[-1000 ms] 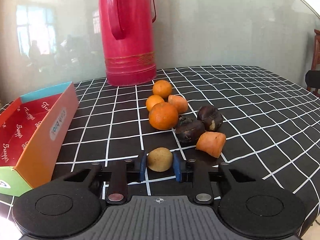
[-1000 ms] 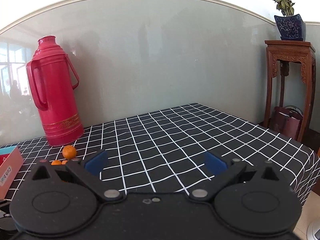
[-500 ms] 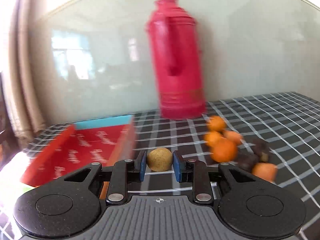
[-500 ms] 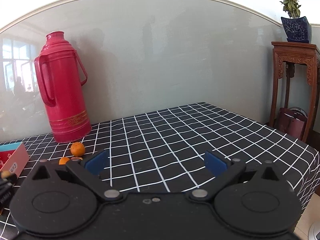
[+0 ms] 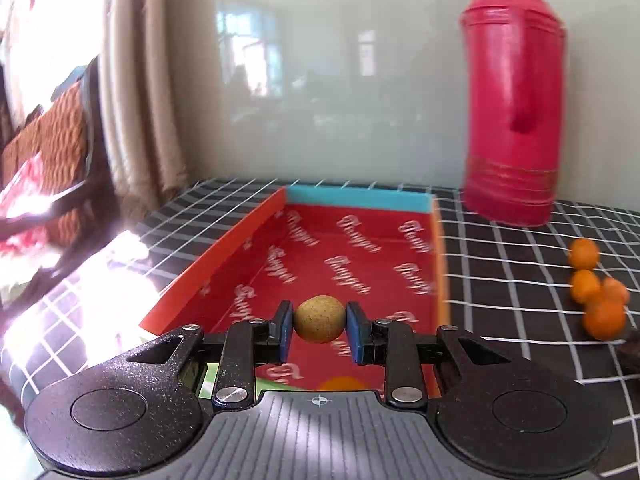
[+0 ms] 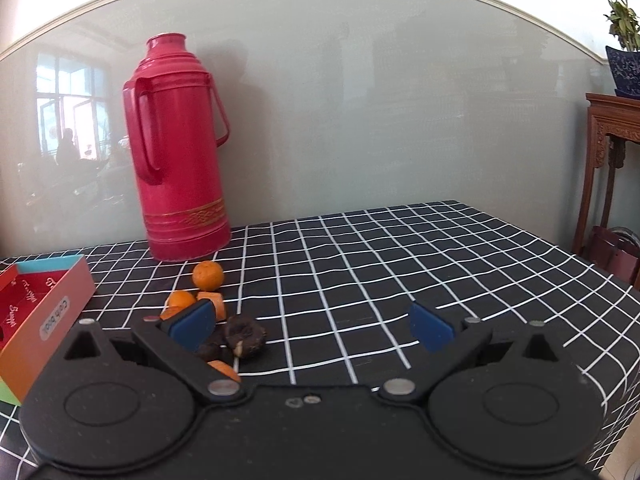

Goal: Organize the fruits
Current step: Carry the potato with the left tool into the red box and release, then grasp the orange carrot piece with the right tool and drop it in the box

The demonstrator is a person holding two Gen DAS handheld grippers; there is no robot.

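My left gripper (image 5: pixel 320 330) is shut on a small round tan fruit (image 5: pixel 319 318) and holds it above the near end of an open red box (image 5: pixel 352 256) with orange and blue walls. Several small orange fruits (image 5: pixel 596 296) lie on the cloth to the right of the box. In the right wrist view the box (image 6: pixel 44 320) is at the left, with orange fruits (image 6: pixel 208 275) and dark brown fruits (image 6: pixel 244 334) beside it. My right gripper (image 6: pixel 312 326) is open and empty above the table, its left finger over the fruit pile.
A tall red thermos (image 6: pixel 180 152) stands at the back by the wall, also in the left wrist view (image 5: pixel 514 100). The table has a black checked cloth (image 6: pixel 400 280). A wooden stand (image 6: pixel 612 152) with a potted plant is off the right edge. A curtain (image 5: pixel 136 80) hangs at the left.
My left gripper has swung left with the tan fruit, from the fruit pile to above the red box. My right gripper has shifted so the fruit pile and thermos sit nearer the centre.
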